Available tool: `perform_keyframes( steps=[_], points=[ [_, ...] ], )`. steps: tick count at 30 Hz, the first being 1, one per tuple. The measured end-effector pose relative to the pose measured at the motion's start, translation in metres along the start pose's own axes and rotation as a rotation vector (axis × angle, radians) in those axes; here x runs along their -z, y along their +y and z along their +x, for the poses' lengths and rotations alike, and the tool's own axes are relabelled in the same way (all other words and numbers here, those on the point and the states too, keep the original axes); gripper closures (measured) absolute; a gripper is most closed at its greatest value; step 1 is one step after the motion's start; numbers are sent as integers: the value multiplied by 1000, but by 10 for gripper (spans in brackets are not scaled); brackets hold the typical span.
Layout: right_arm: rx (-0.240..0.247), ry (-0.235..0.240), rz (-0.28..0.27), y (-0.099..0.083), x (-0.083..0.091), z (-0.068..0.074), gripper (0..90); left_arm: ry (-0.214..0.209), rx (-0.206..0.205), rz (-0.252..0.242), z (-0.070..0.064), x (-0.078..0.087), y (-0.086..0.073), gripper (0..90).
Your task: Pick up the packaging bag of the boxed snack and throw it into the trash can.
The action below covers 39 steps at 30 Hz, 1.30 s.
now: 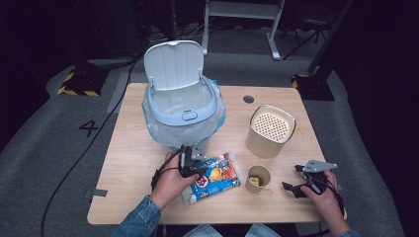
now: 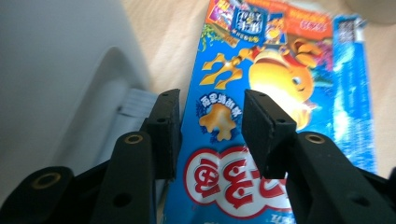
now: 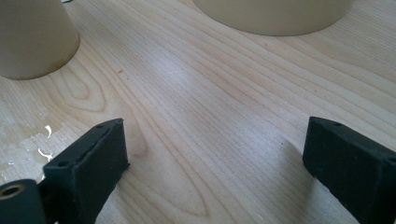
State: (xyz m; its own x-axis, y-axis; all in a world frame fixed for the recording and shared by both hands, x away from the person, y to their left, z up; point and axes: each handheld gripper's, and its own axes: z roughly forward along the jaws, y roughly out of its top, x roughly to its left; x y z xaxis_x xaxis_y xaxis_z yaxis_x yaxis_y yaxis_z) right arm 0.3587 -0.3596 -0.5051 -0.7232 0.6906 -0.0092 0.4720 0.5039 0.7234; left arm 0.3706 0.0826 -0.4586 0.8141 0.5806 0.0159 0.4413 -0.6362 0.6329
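The left gripper (image 2: 212,126) hovers with jaws apart over the snack bag (image 2: 280,93); the right gripper (image 3: 215,158) sits wide open on the table (image 3: 196,93).

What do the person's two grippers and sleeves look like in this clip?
Both grippers, left gripper and right gripper, are black, each topped by a grey three-cornered plate and trailing a black cable. Their fingers are flat, rectangular black pads on arms with brass-ringed holes. The left sleeve is blue denim.

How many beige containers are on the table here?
2: a tall perforated-top canister at the right rear of the table, and a small paper cup in front of it, beside the snack bag. None seems hidden.
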Motion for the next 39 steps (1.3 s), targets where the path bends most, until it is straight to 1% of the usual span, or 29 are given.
perform_keyframes(
  steps=[2, 4, 7, 8, 10, 12, 13, 14, 15, 17, 18, 19, 20, 21, 22, 23, 24, 26, 27, 29, 30, 31, 32, 33, 35, 36, 38, 39],
  points=[
    [0, 0, 0, 0, 0, 0, 65, -39, 7, 4, -1, 0, -1, 586],
    [0, 0, 0, 0, 0, 0, 65, -40, 4, 3, -2, -1, -1, 583],
    [0, 0, 0, 0, 0, 0, 65, -76, 12, 8, -2, -4, -3, 589],
    [-1, 0, 0, 0, 0, 0, 65, -82, 13, 18, -2, -4, -3, 593],
    [0, 0, 0, 0, 0, 0, 65, -84, 15, 21, -2, -5, -3, 604],
    [0, 0, 0, 0, 0, 0, 65, -83, 15, 29, -1, -7, -3, 638],
    [0, 0, 0, 0, 0, 0, 65, -90, 13, 33, -1, -7, -2, 638],
    [0, 0, 0, 0, 0, 0, 65, -88, 17, 41, 0, -7, -2, 676],
    [0, 0, 0, 0, 0, 0, 65, -96, 19, 38, 1, -7, -2, 729],
    [0, 0, 0, 0, 0, 0, 65, -99, 24, 40, 2, -7, -2, 798],
    [0, 0, 0, 0, 0, 0, 65, -111, 20, 36, 3, -6, -1, 826],
    [0, 0, 0, 0, 0, 0, 65, -121, 24, 32, 3, -5, -1, 826],
    [0, 0, 0, 0, 0, 0, 65, -136, 34, 18, 3, -1, -1, 863],
    [0, 0, 0, 0, 0, 0, 65, -136, 34, 18, 3, -1, -1, 877],
    [0, 0, 0, 0, 0, 0, 65, -154, 44, -9, 3, 5, 0, 889],
    [0, 0, 0, 0, 0, 0, 65, -158, 40, -30, 3, 9, 1, 892],
    [0, 0, 0, 0, 0, 0, 65, -158, 40, -30, 3, 9, 1, 894],
    [0, 0, 0, 0, 0, 0, 65, -174, 47, -74, 2, 18, 3, 897],
    [0, 0, 0, 0, 0, 0, 65, -173, 41, -109, 0, 27, 5, 896],
    [0, 0, 0, 0, 0, 0, 65, -175, 38, -138, -2, 37, 7, 897],
    [0, 0, 0, 0, 0, 0, 65, -175, 38, -138, -2, 37, 7, 897],
    [0, 0, 0, 0, 0, 0, 65, -172, 36, -174, -2, 46, 8, 897],
    [0, 0, 0, 0, 0, 0, 65, -172, 36, -174, -2, 46, 8, 897],
    [0, 0, 0, 0, 0, 0, 65, -162, 30, -207, -3, 55, 9, 898],
    [0, 0, 0, 0, 0, 0, 65, -150, 30, -246, -2, 65, 9, 897],
    [0, 0, 0, 0, 0, 0, 65, -150, 30, -246, -2, 65, 9, 897],
    [0, 0, 0, 0, 0, 0, 65, -138, 27, -287, -2, 74, 10, 897],
    [0, 0, 0, 0, 0, 0, 65, -128, 20, -322, 0, 84, 11, 898]
  ],
)
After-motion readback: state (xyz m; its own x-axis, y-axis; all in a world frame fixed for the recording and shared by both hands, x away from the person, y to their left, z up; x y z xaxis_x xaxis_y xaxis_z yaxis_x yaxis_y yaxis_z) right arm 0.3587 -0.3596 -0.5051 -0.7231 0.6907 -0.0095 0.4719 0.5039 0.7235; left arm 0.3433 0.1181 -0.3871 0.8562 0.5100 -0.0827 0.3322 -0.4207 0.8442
